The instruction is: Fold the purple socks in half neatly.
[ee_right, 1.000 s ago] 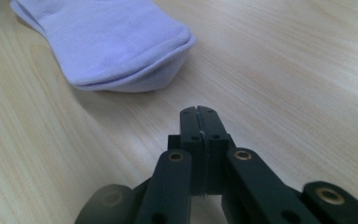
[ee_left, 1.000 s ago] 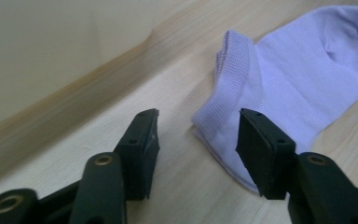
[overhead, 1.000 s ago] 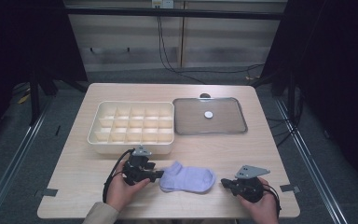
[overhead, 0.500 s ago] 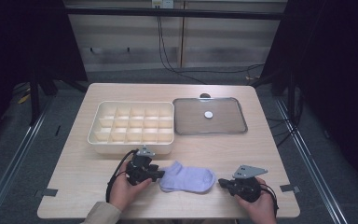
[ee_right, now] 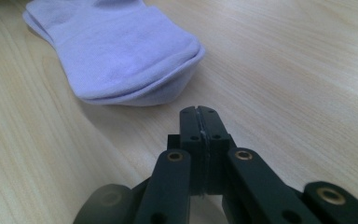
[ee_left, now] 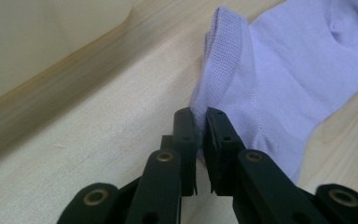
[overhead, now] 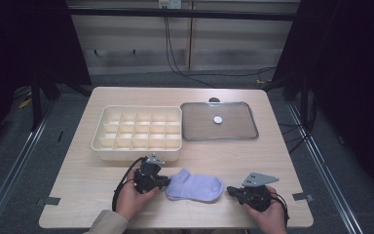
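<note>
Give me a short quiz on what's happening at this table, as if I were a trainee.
1. True or false: the left gripper has its fingers pinched on the sock's cuff edge.
2. Which sits to the right of the divided box: A) a clear lid with a white knob, B) a stack of plates, C) a second sock?
3. What is between the right gripper's fingers?

Key
1. True: the left fingers have just been closing, and the cuff is caught between them.
2. A: the lid lies flat on the table beside the box.
3. Nothing: they are shut together, a little short of the sock's toe.
</note>
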A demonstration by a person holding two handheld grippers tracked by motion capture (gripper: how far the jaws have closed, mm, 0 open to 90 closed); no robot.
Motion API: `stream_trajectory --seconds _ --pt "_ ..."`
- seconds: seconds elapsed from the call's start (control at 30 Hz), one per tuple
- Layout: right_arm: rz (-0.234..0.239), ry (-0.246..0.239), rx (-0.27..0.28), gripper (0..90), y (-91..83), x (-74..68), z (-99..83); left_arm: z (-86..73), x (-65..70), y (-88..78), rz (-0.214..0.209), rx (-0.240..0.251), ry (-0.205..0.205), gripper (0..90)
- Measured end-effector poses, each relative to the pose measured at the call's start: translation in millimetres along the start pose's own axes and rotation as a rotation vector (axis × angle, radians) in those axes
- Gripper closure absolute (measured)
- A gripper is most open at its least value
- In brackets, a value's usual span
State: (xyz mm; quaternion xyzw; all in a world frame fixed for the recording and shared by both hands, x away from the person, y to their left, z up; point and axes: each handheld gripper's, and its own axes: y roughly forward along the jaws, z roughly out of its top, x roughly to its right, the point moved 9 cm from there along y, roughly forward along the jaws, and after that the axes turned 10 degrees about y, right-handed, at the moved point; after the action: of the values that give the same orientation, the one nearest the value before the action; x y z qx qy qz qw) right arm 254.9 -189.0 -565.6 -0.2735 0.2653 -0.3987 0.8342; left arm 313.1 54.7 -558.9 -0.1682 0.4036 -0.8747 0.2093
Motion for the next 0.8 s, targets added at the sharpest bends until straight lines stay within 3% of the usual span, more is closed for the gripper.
stream_trajectory --seconds 0.17,0.8 --pt "0.005 0.001 -0.001 89.8 0.2 -0.8 0.0 4.1 1.4 -4.0 -0.040 0.023 -0.025 83.4" --pt "0.033 -0.010 0.008 90.0 2.0 -5.4 6.4 12.2 9.8 -14.8 -0.077 0.061 -0.037 83.4"
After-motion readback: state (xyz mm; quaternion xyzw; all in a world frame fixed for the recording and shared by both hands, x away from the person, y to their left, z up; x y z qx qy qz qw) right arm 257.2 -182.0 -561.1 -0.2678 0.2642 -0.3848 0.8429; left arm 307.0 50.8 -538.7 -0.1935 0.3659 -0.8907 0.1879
